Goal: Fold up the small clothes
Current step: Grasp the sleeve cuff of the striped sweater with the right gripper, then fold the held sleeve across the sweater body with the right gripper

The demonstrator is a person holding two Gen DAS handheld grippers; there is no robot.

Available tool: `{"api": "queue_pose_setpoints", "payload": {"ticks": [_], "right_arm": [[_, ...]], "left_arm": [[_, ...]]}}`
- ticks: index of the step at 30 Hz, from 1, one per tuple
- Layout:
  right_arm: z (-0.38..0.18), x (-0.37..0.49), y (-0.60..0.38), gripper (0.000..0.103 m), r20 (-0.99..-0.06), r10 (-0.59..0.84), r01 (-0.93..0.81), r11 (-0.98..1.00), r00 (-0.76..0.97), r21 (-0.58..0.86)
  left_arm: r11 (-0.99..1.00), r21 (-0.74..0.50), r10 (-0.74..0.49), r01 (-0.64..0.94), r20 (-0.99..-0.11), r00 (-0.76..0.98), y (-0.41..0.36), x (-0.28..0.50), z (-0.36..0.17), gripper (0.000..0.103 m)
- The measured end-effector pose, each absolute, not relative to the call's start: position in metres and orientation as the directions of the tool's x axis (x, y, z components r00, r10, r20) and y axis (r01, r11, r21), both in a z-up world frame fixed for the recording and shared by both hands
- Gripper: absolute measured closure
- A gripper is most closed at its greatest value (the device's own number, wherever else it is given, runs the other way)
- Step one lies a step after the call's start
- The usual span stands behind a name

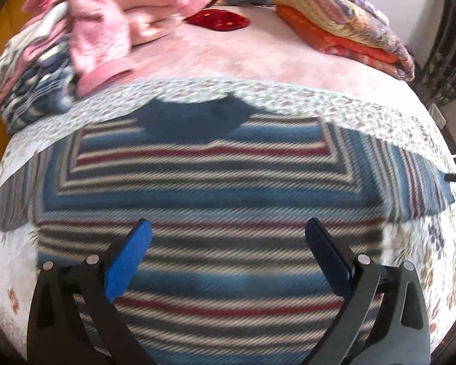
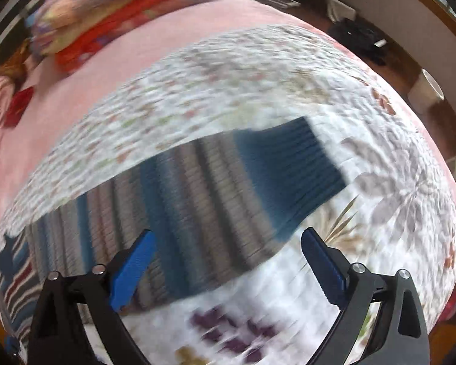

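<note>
A striped knit sweater [image 1: 215, 182] lies flat on a floral quilted sheet [image 1: 334, 103] on the bed; pink clothes pile [image 1: 112, 30] far left, folded orange blankets [image 1: 343, 27] far right.

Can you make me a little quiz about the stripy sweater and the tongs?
1. True or false: the striped sweater lies spread flat on the floral quilt.
2. Which sits farther back on the bed: the red cloth or the sweater's dark collar?
3. Are the left tongs and right tongs open or shut?

Key: 1 true. 2 the red cloth. 3 both open, holding nothing.
</note>
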State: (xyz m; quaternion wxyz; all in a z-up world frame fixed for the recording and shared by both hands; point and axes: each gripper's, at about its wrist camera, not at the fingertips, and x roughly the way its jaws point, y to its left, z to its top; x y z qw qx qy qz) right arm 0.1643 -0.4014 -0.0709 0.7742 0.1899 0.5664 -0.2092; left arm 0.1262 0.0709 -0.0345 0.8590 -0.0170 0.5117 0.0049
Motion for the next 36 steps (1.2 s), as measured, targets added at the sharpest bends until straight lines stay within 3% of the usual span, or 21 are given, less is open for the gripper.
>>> {"api": "queue_pose_setpoints", "payload": {"ticks": [6,12,14,16,18,25,36], "right_arm": [[-0.104,0.162,-0.462,0.007,-0.963,-0.067,0.597,0.795,0.26,0.106],[-0.128,0.161,-0.481,0.022,-0.962,-0.012,0.6,0.784,0.272,0.16],[-0.125,0.161,-0.481,0.043,-0.957,-0.035,0.592,0.792,0.289,0.15],[-0.122,0.159,-0.484,0.074,-0.942,0.017,0.585,0.78,0.335,0.222],[-0.121,0.156,-0.486,0.087,-0.912,0.106,0.567,0.753,0.397,0.334],[-0.079,0.159,-0.447,0.088,-0.883,0.121,0.471,0.808,0.454,0.353],[-0.026,0.182,-0.273,0.088,-0.883,0.227,0.133,0.943,0.41,0.304]], "left_arm": [[1.0,0.002,0.0,0.003,-0.877,0.481,0.023,0.153,-0.051,0.003],[0.999,0.024,0.011,0.022,-0.885,0.466,0.006,0.157,-0.066,0.003],[1.0,0.025,0.016,0.013,-0.892,0.452,0.008,0.155,-0.07,0.003],[1.0,0.021,0.018,0.002,-0.896,0.443,0.015,0.154,-0.071,0.003],[1.0,0.018,0.02,-0.008,-0.898,0.439,0.02,0.152,-0.07,0.003],[0.999,0.017,0.035,-0.045,-0.892,0.45,0.05,0.148,-0.057,0.003],[0.997,0.003,0.034,-0.072,-0.897,0.441,0.091,0.142,-0.049,0.003]]}}
